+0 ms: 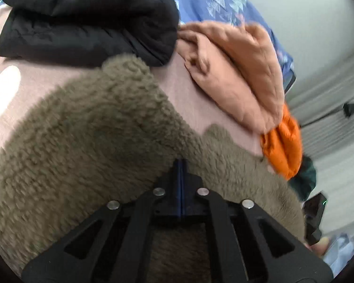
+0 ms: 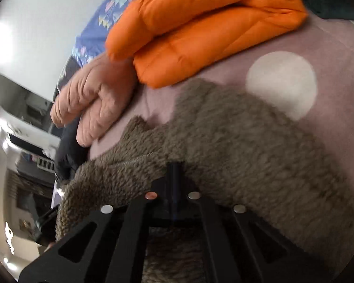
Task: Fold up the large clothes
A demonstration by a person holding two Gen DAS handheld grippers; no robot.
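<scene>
The olive fleece jacket [image 1: 101, 136] lies spread on the pink bed cover [image 1: 23, 87], filling the lower half of both wrist views. The left gripper [image 1: 181, 165] has its fingers pressed together on the fleece edge, and the right gripper [image 2: 174, 167] pinches it likewise, probably so both can carry one edge over evenly. Folded garments sit clear of the work: a black coat [image 1: 87, 18] at 11 o'clock, a peach one [image 1: 236, 75] at 2, an orange puffer [image 2: 200, 23] at 12.

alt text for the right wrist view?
The right gripper, jaws closed, pinches a brown fleece garment lying on a pink sheet. Beyond it lie a folded orange puffer jacket and a peach quilted garment.
</scene>
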